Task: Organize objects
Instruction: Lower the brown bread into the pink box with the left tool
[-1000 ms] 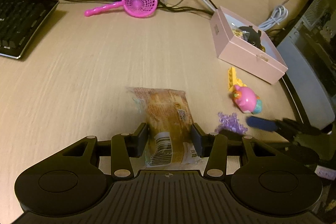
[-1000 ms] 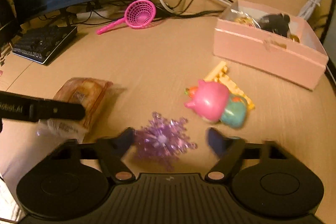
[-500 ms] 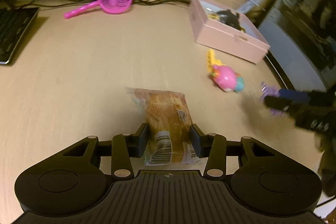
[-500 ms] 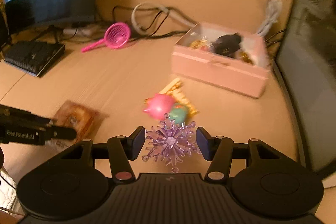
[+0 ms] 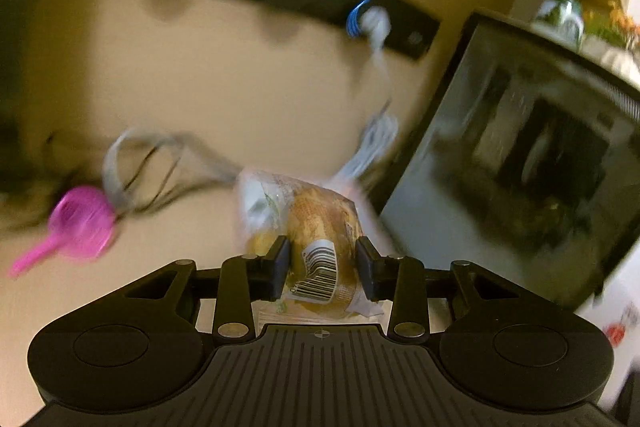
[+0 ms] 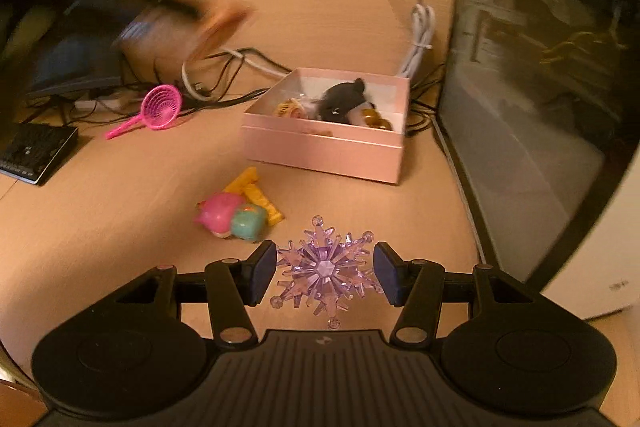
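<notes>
The left hand-held gripper [image 5: 321,267], jaws just closing, squeezes the soft, crushable wrapped bread [image 5: 318,251] mid-pack; the right hand-held gripper [image 6: 325,274] clamps the brittle, spiky purple snowflake [image 6: 325,269] by its tips

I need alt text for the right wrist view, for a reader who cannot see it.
The right gripper holds a purple snowflake above a wooden desk. Ahead sit a pink and teal toy, an open pink box of small items, and a pink strainer.
</notes>
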Motion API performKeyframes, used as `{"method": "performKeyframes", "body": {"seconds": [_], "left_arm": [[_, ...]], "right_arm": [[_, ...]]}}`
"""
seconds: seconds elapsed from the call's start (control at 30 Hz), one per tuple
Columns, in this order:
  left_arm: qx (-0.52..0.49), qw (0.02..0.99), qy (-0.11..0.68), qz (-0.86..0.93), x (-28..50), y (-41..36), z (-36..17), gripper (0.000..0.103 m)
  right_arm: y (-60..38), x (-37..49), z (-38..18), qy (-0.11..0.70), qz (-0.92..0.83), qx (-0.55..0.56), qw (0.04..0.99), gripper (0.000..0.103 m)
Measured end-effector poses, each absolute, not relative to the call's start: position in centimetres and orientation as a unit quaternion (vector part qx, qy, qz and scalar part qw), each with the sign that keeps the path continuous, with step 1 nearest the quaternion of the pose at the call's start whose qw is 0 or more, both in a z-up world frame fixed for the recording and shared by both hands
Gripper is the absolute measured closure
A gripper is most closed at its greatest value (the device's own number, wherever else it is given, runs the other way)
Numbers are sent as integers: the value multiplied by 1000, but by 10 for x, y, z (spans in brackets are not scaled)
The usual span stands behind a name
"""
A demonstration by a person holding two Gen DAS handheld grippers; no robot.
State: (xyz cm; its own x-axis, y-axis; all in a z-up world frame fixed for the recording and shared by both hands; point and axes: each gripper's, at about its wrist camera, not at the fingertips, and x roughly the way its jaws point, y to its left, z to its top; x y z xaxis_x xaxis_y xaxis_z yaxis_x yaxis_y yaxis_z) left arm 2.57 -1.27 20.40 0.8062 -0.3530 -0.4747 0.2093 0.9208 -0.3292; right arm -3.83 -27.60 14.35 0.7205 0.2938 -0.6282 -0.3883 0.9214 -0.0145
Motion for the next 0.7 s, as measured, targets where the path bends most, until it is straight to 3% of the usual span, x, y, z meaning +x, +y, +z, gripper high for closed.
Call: {"method": "performKeyframes", "body": {"seconds": [0.13,0.33,0.53,0.7], "left_arm": [[-113,952,234,-160,87,-51,204,62],[-83,938,309,-136,153,-86,131,61],[-160,942,280,-89,138,-59,130,61],[-148,936,307,-94,80,-31,130,61]], "right_arm": [[-288,-40,143,320,165,-65,931,49],[-303,-43,143,328,152,-69,930,49],[-308,-32,136,339,164,-71,924,49],[-299,-2,147,328,196,-52,923,49]]}}
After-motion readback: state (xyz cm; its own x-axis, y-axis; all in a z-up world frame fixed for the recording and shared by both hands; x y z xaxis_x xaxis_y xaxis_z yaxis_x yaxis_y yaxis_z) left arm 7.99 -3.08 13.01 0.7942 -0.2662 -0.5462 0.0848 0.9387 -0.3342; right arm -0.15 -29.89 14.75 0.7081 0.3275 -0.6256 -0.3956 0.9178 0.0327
